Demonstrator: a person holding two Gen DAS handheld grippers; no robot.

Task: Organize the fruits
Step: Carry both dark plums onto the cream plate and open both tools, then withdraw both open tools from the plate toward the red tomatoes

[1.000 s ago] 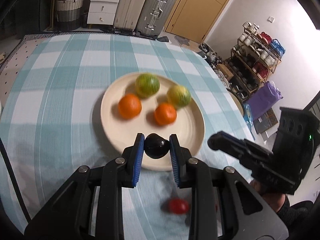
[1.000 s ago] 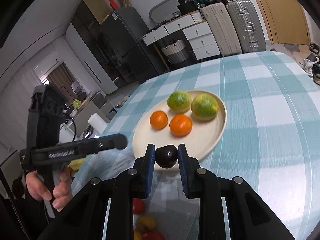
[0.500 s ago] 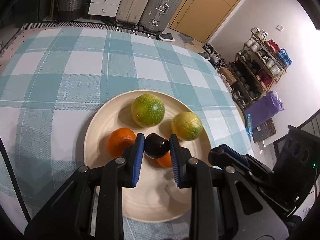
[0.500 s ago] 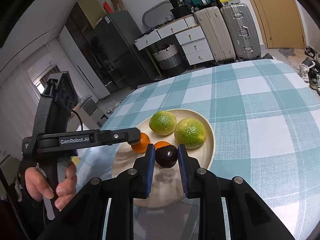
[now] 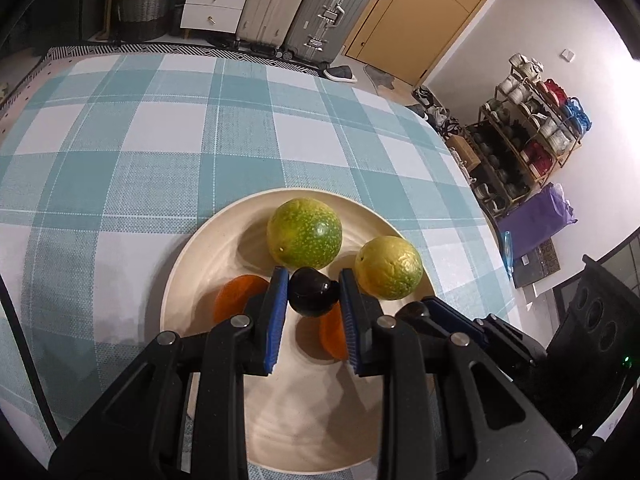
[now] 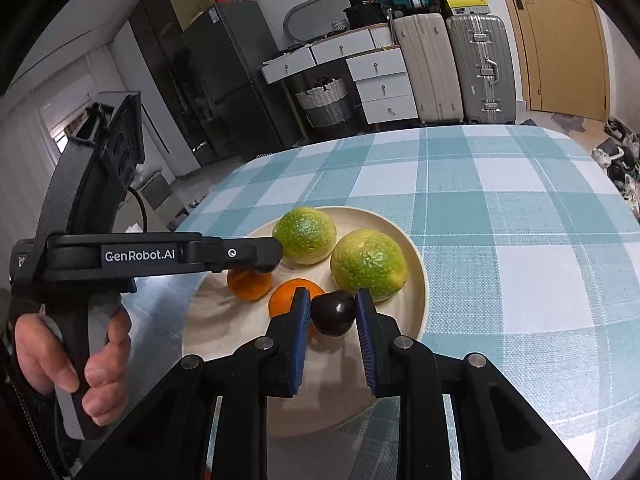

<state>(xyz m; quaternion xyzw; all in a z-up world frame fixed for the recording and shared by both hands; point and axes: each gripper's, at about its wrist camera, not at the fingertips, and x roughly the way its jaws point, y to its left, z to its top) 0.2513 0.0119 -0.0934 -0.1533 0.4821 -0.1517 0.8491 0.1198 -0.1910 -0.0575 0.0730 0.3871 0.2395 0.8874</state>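
A cream plate (image 5: 200, 280) (image 6: 416, 264) on the checked tablecloth holds two green citrus fruits (image 5: 304, 237) (image 6: 368, 265) and two oranges (image 5: 234, 294) (image 6: 286, 296). My left gripper (image 5: 314, 294) is shut on a small dark round fruit (image 5: 313, 297) and hangs over the middle of the plate, between the oranges. My right gripper (image 6: 333, 312) is shut on a second dark fruit (image 6: 334, 313), above the plate's near part, beside the larger green fruit. In the right wrist view the left gripper's body (image 6: 160, 256) reaches over the far orange (image 6: 248, 284), held by a hand (image 6: 68, 360).
The teal and white checked table (image 5: 160, 140) (image 6: 520, 220) stretches beyond the plate. Suitcases (image 5: 304, 8), a drawer unit (image 6: 380, 80) and a woven basket (image 5: 144, 4) stand behind it. A shelf rack (image 5: 532, 132) is at the right.
Both grippers have moved forward over the plate, each still clamped on its dark fruit. The left one travelled from the plate's near rim to its middle. The loose fruits near the table edge have left view.
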